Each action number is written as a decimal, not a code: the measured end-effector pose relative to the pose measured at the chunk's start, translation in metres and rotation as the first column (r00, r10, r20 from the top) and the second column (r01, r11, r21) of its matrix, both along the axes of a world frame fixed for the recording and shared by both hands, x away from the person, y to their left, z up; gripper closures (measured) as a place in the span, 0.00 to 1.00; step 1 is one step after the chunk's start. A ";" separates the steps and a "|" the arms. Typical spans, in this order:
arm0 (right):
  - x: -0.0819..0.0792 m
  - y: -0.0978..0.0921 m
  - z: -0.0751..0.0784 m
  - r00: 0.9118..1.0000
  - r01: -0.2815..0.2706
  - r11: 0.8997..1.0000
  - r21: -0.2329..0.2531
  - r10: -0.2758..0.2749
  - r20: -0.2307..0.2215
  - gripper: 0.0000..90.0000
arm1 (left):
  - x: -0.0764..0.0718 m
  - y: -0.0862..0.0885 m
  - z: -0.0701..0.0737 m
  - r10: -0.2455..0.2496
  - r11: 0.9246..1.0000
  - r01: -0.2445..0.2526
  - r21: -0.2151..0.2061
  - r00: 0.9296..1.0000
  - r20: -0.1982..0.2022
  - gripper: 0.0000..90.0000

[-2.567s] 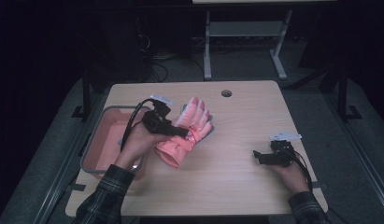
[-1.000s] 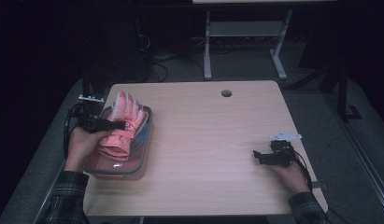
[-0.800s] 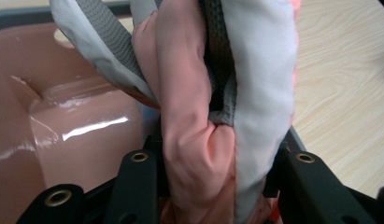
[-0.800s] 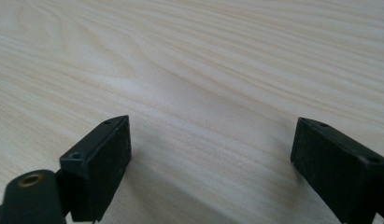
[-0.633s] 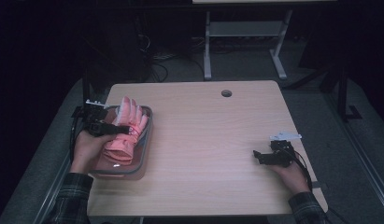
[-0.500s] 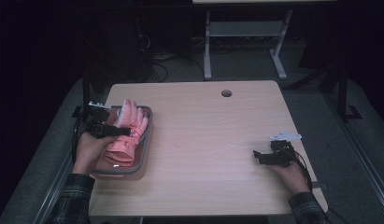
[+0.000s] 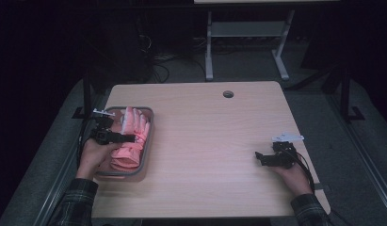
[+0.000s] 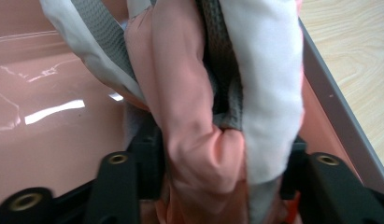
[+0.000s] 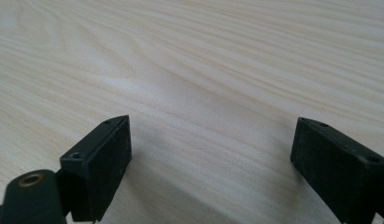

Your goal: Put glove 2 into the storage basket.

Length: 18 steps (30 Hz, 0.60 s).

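Left gripper (image 7: 130, 138) clamped on pink ski glove (image 7: 130, 141), glove lying in pink tray (image 7: 146, 141) at table's (image 7: 214, 141) left edge. Right gripper (image 7: 258, 157) wide apart, resting on bare tabletop.

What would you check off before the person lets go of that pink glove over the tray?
1. Glove over the tray, not the table: ok.
2. Left gripper clamping the glove's fabric between its jaws: ok.
3. Glove fully resting on the tray floor: cannot tell.
4. Glove fingers inside the rim: ok in the high view.
5. Right gripper far from the tray, jaws open with nothing between them: ok.
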State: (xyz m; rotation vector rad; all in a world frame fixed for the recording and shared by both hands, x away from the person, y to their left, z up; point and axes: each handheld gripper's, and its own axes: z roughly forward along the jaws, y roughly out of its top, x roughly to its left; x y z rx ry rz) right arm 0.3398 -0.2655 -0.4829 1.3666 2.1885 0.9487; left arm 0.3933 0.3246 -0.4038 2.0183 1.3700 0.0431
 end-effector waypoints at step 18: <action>0.000 0.000 0.000 1.000 0.000 1.000 0.000 0.000 0.000 0.13 | -0.007 0.010 0.023 -0.023 0.999 0.021 0.027 0.996 0.089 0.16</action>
